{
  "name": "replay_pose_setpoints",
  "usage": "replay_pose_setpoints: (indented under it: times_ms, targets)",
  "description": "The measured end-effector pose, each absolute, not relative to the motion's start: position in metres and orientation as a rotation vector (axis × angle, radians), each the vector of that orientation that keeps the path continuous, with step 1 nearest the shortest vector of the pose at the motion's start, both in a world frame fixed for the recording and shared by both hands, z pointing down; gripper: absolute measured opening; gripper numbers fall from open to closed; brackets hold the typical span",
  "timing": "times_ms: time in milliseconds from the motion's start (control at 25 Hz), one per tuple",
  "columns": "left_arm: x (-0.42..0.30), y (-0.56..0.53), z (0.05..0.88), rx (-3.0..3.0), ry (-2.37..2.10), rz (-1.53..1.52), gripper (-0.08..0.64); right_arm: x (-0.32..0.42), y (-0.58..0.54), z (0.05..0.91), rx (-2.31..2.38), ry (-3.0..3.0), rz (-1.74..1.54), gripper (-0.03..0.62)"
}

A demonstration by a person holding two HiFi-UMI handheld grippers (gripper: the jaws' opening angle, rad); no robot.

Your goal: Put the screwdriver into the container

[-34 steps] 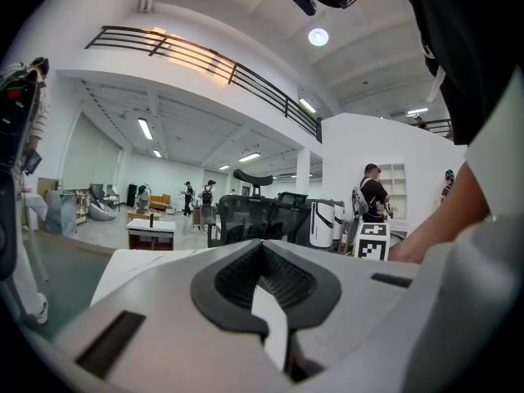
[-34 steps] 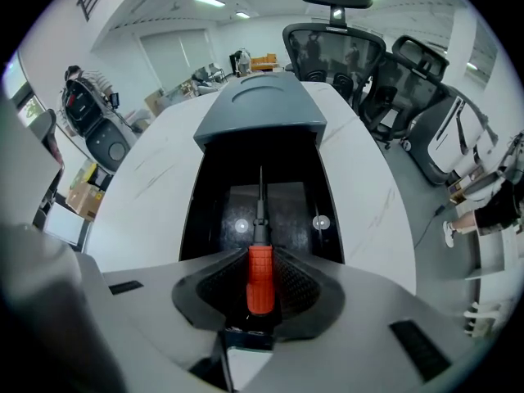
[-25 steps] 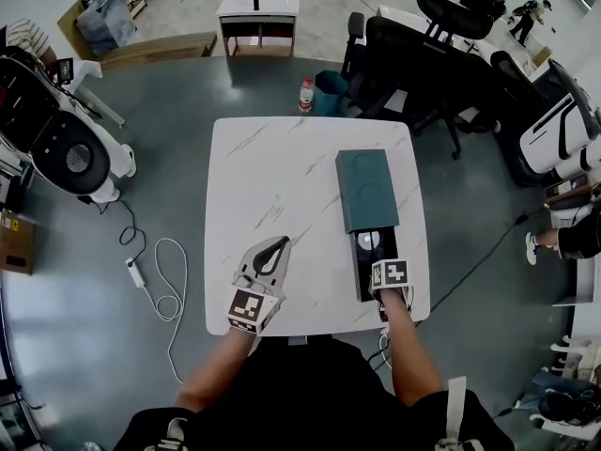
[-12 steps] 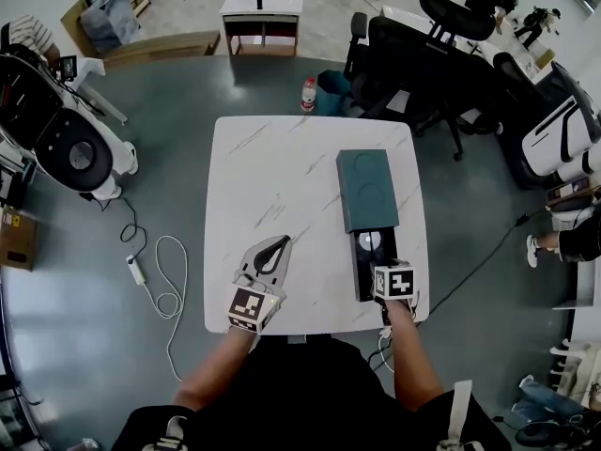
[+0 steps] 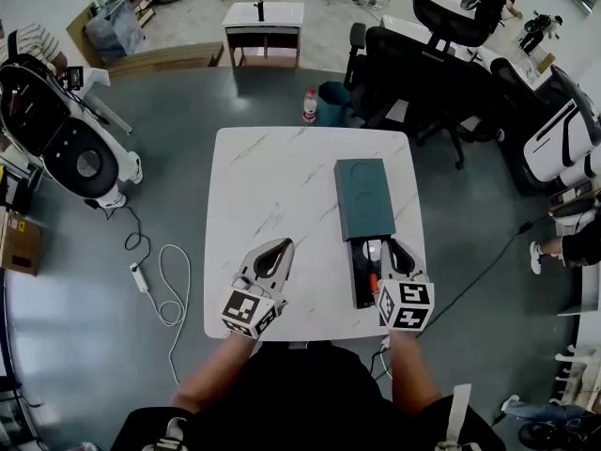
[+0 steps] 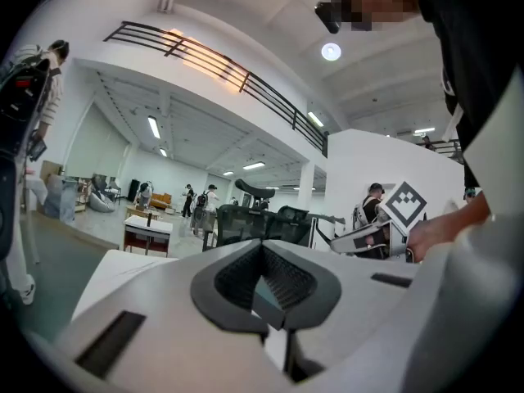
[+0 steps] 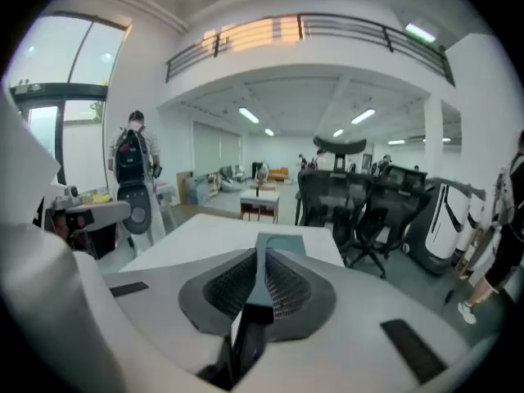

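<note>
Left claw (image 5: pixel 284 245): closed, empty, above the table (image 5: pixel 263 172).
Right claw (image 5: pixel 389 246): jaws just closed, empty, over the container (image 5: pixel 364 195).
Screwdriver (image 5: pixel 373 276): inside the container.

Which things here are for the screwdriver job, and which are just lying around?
For the job: screwdriver, container, its lid, table.

Just lying about: bottle and power strip on the floor, office chairs, small table far off.
</note>
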State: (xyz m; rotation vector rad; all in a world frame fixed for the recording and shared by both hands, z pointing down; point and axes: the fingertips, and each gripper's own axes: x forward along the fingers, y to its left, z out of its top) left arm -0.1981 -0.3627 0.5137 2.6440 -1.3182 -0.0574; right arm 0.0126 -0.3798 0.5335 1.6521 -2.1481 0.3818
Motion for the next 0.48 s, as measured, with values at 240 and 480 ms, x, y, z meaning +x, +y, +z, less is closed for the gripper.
replay_pose_setpoints:
  times_ms: [240,480]
  targets:
    - [-0.195,-0.362,0.479,2.684,-1.349,-0.138,0.005,0.01,-0.378,0.442,1.841,-2.451,-0.001,0.026]
    - [-0.195,-0.362,0.456,2.731,-1.421,-0.139,0.005,0.006,-0.372,0.407,1.824,-2.597,-0.189,0.026]
